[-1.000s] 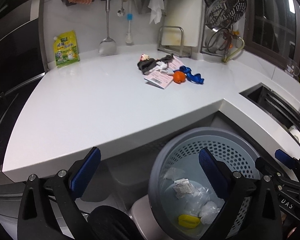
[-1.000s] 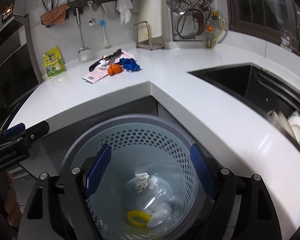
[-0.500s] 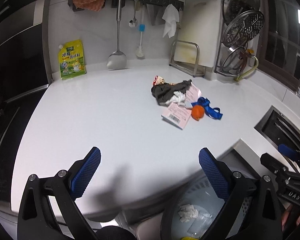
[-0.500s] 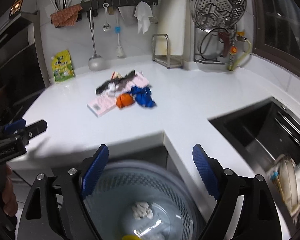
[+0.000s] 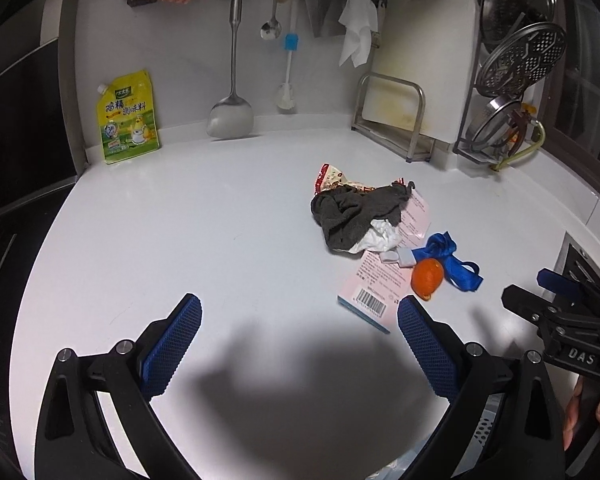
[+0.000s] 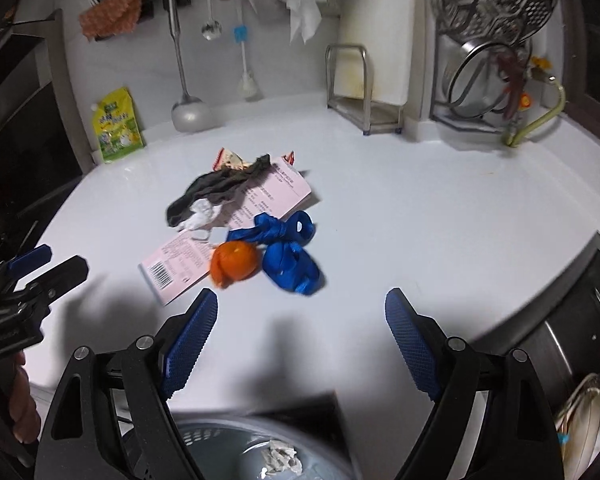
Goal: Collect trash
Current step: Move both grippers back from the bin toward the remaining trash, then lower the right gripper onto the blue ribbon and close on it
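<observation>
L tool (image 5: 300,340) & R tool (image 6: 300,334) agape

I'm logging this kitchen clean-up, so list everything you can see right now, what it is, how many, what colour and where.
Sock: one, dark grey, top of the pile on the white counter.
Snack wrapper: one, red and cream, behind the sock.
Tissue: one, white, under the sock's front edge.
Pink box: one, barcoded, flat under the pile.
Orange peel: one, orange, front of the pile.
Ribbon: one, blue, right of the peel.
Seasoning pouch: one, yellow-green, against the back wall.
Spatula: one, steel, hanging.
Bin: one, grey, below the counter edge.
Left gripper: open.
Right gripper: open.
</observation>
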The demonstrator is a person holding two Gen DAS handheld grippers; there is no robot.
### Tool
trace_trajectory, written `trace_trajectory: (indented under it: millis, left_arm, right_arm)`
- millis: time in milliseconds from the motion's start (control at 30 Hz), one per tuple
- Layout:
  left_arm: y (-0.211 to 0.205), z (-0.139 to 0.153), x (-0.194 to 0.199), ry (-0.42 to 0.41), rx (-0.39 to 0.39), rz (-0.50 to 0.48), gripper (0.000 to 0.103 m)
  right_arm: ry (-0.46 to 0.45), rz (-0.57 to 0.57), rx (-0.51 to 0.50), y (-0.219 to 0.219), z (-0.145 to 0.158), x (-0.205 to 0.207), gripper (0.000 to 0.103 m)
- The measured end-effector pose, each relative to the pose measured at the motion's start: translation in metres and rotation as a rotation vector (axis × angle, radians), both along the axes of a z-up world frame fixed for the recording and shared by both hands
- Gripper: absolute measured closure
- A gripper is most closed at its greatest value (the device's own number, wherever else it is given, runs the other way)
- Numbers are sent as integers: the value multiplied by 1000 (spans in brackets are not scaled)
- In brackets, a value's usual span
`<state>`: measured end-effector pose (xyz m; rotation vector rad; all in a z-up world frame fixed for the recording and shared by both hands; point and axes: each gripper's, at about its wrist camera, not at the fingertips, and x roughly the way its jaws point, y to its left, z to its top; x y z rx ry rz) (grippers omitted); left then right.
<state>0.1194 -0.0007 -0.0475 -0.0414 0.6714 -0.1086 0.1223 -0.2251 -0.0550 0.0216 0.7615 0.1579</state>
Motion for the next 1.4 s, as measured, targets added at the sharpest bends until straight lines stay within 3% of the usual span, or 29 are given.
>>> trace_trajectory:
  millis: [400,800,833,1000,1033,1067,1133,1233,1400]
  left_arm:
    - [-18,-16,24,53,24,-14,6]
    - [-30,-21,34,72,29,-30,6]
    - [-31,-21,35,73,30,-31,6]
    - [-34,-21,35,77,23,-31,6]
    - [-34,-21,35,77,21,-31,6]
    - [-35,-21,35,78,19,-30,6]
    - [-37,-21,34,82,11,-32,6]
    - [-43,-21,32,82,14,-41,6]
    - [-55,-19,32,73,38,-48,6]
  right_arm:
    - [107,72,18,3,-25,77,21]
    - [104,122,35,9,-29,99,22]
    - [97,126,28,10,-29,98,25]
    - [93,163,41,13,-27,96,59]
    - [98,169,44,13,-27,96,72]
    - [100,173,49,13,-27,95,79]
    - [83,173,71,10,-24,92,80]
    - [54,176,103,4,-16,87,93]
    - [18,162,154,-13,-4,79,93]
